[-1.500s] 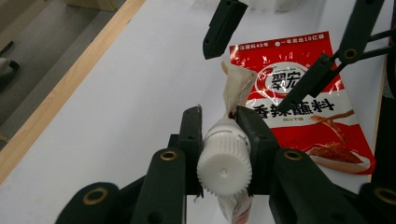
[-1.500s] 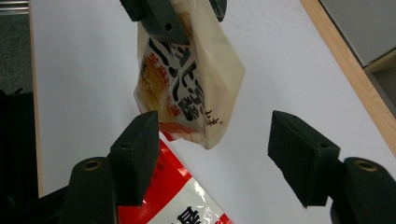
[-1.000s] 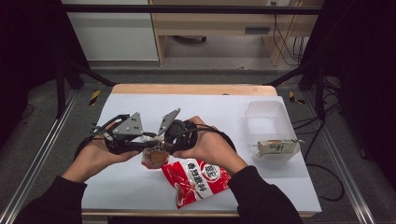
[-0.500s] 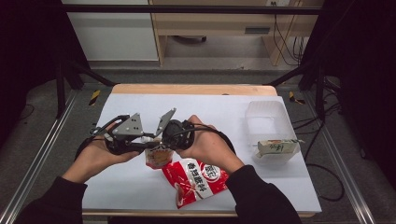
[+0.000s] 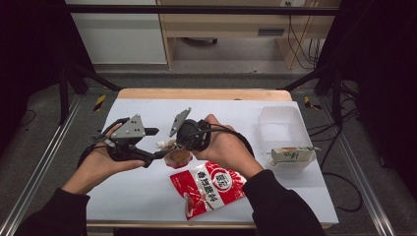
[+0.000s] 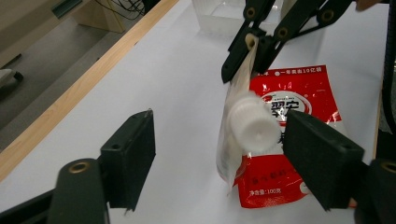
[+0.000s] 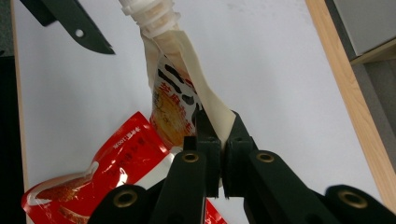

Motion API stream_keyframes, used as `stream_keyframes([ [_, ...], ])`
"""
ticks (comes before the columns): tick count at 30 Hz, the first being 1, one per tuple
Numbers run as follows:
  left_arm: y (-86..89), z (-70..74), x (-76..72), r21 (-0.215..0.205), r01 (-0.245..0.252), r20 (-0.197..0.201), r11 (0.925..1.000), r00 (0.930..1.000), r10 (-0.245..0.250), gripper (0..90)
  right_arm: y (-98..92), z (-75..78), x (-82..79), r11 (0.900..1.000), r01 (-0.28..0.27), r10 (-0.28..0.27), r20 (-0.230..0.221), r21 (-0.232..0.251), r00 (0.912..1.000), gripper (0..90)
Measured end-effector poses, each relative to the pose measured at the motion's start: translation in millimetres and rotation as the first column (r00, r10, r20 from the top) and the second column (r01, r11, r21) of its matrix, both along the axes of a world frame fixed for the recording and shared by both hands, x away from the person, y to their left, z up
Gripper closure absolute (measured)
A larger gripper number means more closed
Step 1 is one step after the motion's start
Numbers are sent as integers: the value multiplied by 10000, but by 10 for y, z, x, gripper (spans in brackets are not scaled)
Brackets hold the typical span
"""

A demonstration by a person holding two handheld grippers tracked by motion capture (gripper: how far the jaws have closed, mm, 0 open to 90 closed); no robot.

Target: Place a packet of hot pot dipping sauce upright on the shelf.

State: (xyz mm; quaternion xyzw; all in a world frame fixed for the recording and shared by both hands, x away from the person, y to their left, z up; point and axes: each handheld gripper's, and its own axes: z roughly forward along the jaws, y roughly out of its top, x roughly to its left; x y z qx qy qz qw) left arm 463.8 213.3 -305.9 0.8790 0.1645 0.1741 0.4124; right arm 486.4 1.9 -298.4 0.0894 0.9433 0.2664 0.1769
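A small spouted pouch point(image 7: 180, 100) with a white screw cap point(image 6: 252, 123) hangs just above the table. My right gripper point(image 7: 219, 140) is shut on the pouch's flat end, opposite the spout. In the high view the pouch point(image 5: 178, 156) sits between the two hands, with the right gripper point(image 5: 173, 147) over it. My left gripper point(image 6: 224, 158) is open, its jaws wide apart on either side of the cap, which lies close to the right-hand jaw. The left gripper point(image 5: 156, 155) reaches in from the left in the high view.
A red snack packet point(image 5: 209, 187) lies flat on the white table point(image 5: 147, 196) under the right forearm. At the right stand a clear plastic box point(image 5: 280, 125) and a small green-and-white carton point(image 5: 292, 155). The table's wooden far edge point(image 5: 204, 94) runs behind.
The pouch has risen a little and shifted right in the right gripper. The left gripper has closed in on its cap.
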Motion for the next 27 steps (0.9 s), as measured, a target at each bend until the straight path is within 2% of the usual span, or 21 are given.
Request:
stream_keyframes([
  [7,58,-51,-17,-140,-356,-21,9993,9994,355,133,-175,79,17,9996,274,-274,217,-11,9994,883],
  [19,218,-254,-28,-238,-860,-262,9960,9960,854,100,-519,190,21,9976,692,-693,542,32,9961,882],
  [23,276,-276,-46,-348,-1319,10,9907,9913,1320,99,-613,233,24,9975,694,-702,712,142,9950,882],
  [25,312,-287,-57,-508,-1470,-8,9878,9891,1472,100,-659,259,27,9973,696,-712,722,243,9948,882],
  [27,348,-306,-67,-484,-1562,-9,9865,9877,1563,100,-715,290,34,9969,713,-737,793,318,9941,882],
])
